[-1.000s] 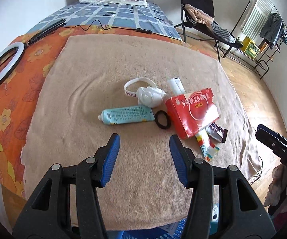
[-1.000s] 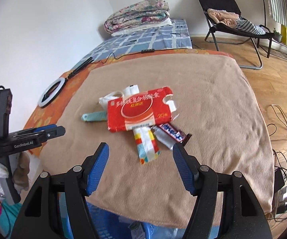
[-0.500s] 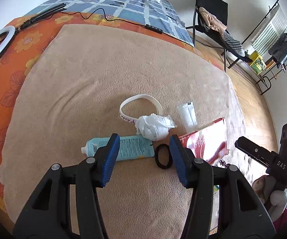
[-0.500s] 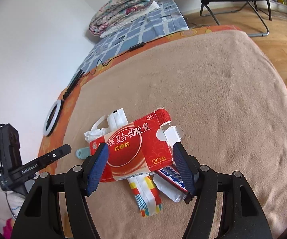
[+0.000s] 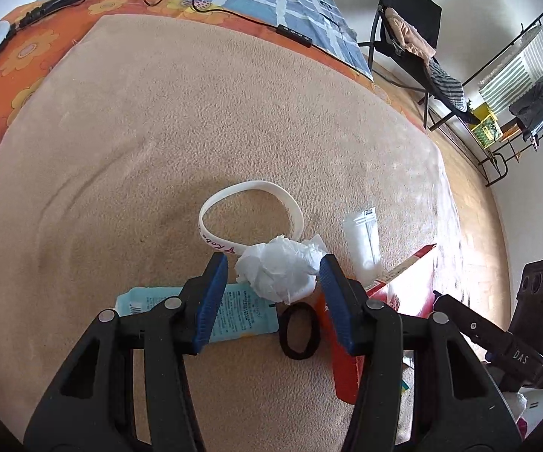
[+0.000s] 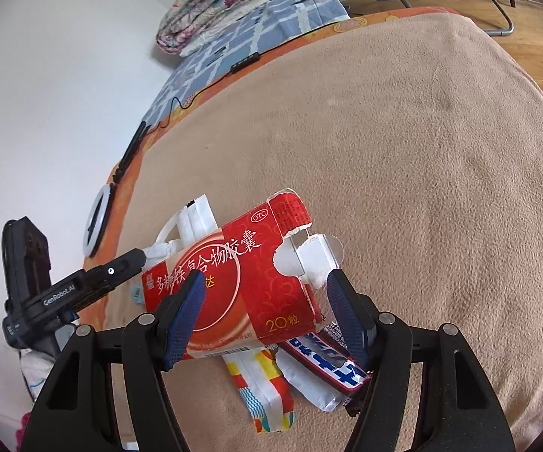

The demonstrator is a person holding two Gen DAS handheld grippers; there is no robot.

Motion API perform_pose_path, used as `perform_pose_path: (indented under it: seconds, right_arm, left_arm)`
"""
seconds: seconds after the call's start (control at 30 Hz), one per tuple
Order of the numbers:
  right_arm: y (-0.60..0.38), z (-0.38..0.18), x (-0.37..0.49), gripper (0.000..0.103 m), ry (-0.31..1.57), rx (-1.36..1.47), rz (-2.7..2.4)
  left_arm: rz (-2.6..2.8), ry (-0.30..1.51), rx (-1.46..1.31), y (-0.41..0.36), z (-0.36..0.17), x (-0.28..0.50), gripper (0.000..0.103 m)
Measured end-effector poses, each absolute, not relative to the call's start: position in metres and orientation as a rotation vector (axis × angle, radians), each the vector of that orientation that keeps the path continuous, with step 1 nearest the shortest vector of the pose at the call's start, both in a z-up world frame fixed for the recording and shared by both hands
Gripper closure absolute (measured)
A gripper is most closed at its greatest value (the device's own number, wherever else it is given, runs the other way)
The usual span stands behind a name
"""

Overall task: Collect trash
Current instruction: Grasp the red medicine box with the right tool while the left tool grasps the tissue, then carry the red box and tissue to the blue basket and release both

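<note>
A pile of trash lies on the beige blanket [image 5: 158, 132]. My left gripper [image 5: 273, 260] hangs low over a crumpled white tissue [image 5: 279, 275]. Its jaws are closing with the tissue between them, and a narrow gap still shows at the left pad. A light blue tube [image 5: 241, 312], a black hair tie [image 5: 300, 329] and a white wristband [image 5: 248, 188] lie around the tissue. My right gripper [image 6: 266, 275] is open, straddling a torn red medicine box [image 6: 233, 275]. A candy wrapper [image 6: 324, 354] and a colourful wrapper [image 6: 267, 388] stick out from under the box.
A clear zip bag [image 5: 361, 241] lies right of the tissue. A ring light [image 6: 98, 222] and a cable with a remote [image 5: 294, 34] rest on the orange sheet at the bed's far side. Folded quilts [image 6: 218, 3], a folding chair [image 5: 407, 26] and a clothes rack [image 5: 516, 86] stand beyond.
Both grippers have come forward and down onto the pile. The left one now frames the tissue with narrower jaws; the right one now frames the red box.
</note>
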State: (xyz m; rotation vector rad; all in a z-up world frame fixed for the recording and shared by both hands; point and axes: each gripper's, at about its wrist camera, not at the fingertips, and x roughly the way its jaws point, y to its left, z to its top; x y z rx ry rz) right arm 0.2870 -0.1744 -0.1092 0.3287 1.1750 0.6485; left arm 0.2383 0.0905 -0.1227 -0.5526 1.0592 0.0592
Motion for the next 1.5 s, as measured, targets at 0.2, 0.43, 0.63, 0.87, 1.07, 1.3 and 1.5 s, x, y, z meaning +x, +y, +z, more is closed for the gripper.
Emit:
perform_pose_path:
  seconds: [0.2,0.43,0.63,0.87,1.07,1.3,1.5]
  right_arm:
    - [-0.169,-0.111,0.286,0.037,1.182,0.308,0.667]
    - [-0.164,-0.114,0.285,0.044,1.200,0.308,0.681]
    - [-0.172,-0.110,0.282,0.056,1.196,0.331,0.677]
    - [-0.194,-0.099,0.276,0.089,1.190,0.451,0.728]
    - [-0.195,-0.083,0.265,0.096,1.157,0.466,0.781]
    - [-0.177,-0.049,0.238,0.098,1.043,0.245,0.746]
    - [-0.169,-0.022,0.212,0.100,0.930,0.127,0.733]
  left_arm:
    - [0.047,1.063,-0.565,0.085,-0.132,0.240,0.076]
    - [0.095,1.040,-0.490,0.070,-0.130,0.231,0.080]
    - [0.126,1.033,-0.436,0.065,-0.130,0.228,0.082]
    - [0.120,1.031,-0.399,0.064,-0.131,0.227,0.083]
    - [0.114,1.026,-0.393,0.063,-0.126,0.226,0.084]
    - [0.123,0.996,-0.375,0.067,-0.110,0.209,0.085]
    - [0.109,0.950,-0.352,0.073,-0.085,0.185,0.085]
